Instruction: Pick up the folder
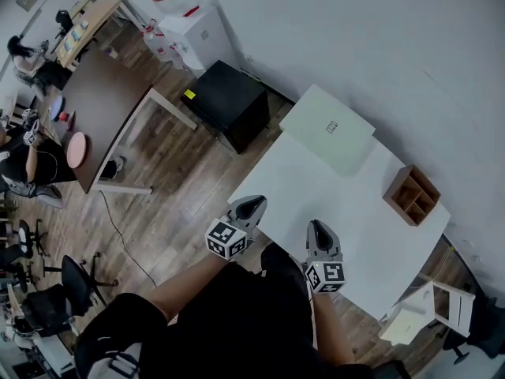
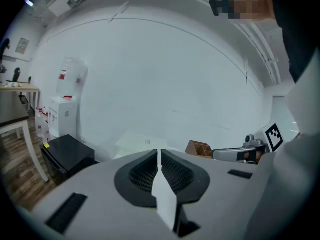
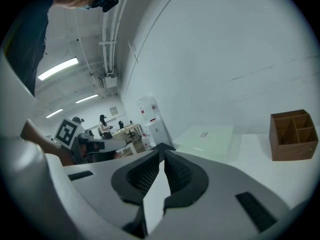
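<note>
The pale green folder (image 1: pixel 327 128) lies flat at the far end of the white table (image 1: pixel 316 192), close to the wall; it also shows as a light slab in the left gripper view (image 2: pixel 141 143) and the right gripper view (image 3: pixel 207 138). My left gripper (image 1: pixel 254 204) hovers at the table's near edge, jaws shut with nothing between them. My right gripper (image 1: pixel 318 229) is beside it over the near part of the table, also shut and empty. Both are well short of the folder.
A brown wooden organizer box (image 1: pixel 411 195) stands on the table's right side. A black cabinet (image 1: pixel 226 102) sits on the floor left of the table, a water dispenser (image 1: pixel 189 30) beyond it. A white folding chair (image 1: pixel 442 306) is at the lower right.
</note>
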`<move>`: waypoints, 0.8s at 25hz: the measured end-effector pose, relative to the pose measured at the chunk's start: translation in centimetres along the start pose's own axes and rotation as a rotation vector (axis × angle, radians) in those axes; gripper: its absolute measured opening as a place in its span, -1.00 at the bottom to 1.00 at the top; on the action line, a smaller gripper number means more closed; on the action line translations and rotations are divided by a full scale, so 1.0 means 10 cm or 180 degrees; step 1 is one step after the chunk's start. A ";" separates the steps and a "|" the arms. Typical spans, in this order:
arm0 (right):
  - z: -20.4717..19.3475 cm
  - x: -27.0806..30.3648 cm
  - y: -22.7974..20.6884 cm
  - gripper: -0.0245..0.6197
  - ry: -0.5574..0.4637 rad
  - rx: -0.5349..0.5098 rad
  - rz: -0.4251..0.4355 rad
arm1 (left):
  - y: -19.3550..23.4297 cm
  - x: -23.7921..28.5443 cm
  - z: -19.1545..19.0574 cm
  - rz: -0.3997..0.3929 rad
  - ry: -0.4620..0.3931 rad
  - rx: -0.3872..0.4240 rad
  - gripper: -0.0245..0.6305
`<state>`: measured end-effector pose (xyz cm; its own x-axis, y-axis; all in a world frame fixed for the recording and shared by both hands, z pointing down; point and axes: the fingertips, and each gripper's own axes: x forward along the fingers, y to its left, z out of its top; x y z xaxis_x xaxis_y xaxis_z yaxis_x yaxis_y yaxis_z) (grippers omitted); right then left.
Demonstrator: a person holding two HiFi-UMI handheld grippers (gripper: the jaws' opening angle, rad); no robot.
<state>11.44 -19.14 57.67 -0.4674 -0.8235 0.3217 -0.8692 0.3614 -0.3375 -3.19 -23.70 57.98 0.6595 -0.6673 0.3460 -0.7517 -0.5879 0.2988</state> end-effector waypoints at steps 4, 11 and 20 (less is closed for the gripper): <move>0.17 0.19 -0.33 -0.80 -0.0056 -0.0036 -0.0149 | 0.15 0.21 0.01 0.0099 0.0031 -0.0087 -0.87; 0.19 0.49 -0.81 -0.80 0.0064 0.0008 -0.0269 | 0.46 0.68 -0.07 0.0216 0.0133 -0.0211 -0.87; 0.05 0.89 -1.30 -0.80 0.0195 0.0106 -0.0475 | 0.98 1.31 -0.01 0.0454 0.0173 -0.0257 -0.87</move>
<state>18.65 -31.34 64.50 -0.3433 -0.8384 0.4233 -0.9243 0.2215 -0.3107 -1.87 -38.15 65.51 0.5465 -0.7145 0.4369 -0.8370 -0.4488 0.3130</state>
